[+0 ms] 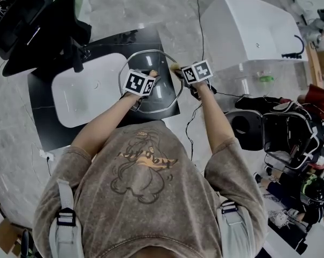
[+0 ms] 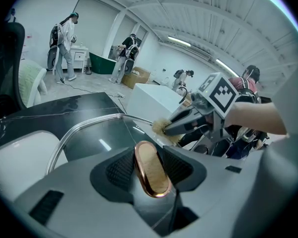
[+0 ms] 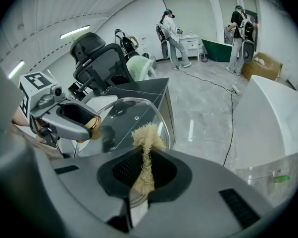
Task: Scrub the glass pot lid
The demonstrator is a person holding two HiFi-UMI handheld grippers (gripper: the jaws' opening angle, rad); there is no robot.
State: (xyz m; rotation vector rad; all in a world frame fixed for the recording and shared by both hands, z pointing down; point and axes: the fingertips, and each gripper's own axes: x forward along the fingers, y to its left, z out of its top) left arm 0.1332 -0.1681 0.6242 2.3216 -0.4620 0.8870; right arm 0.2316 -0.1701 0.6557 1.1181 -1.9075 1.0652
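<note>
Now the left gripper [image 1: 149, 75] is clamped on the copper handle [image 2: 151, 168] of the glass pot lid [image 1: 164, 93], held just right of the white basin [image 1: 81, 90] over the black counter [image 1: 146, 39]. The right gripper [image 3: 144, 167] pinches a straw-coloured scrub pad [image 3: 146, 135], which seems to touch the lid's rim farthest from the basin.

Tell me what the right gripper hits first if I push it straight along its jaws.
The glass lid. The right gripper is shut on the fibre scrubber and points at the lid near its rim, so the scrubber tip should meet the glass first. It may already be touching, as depth is unclear.
</note>
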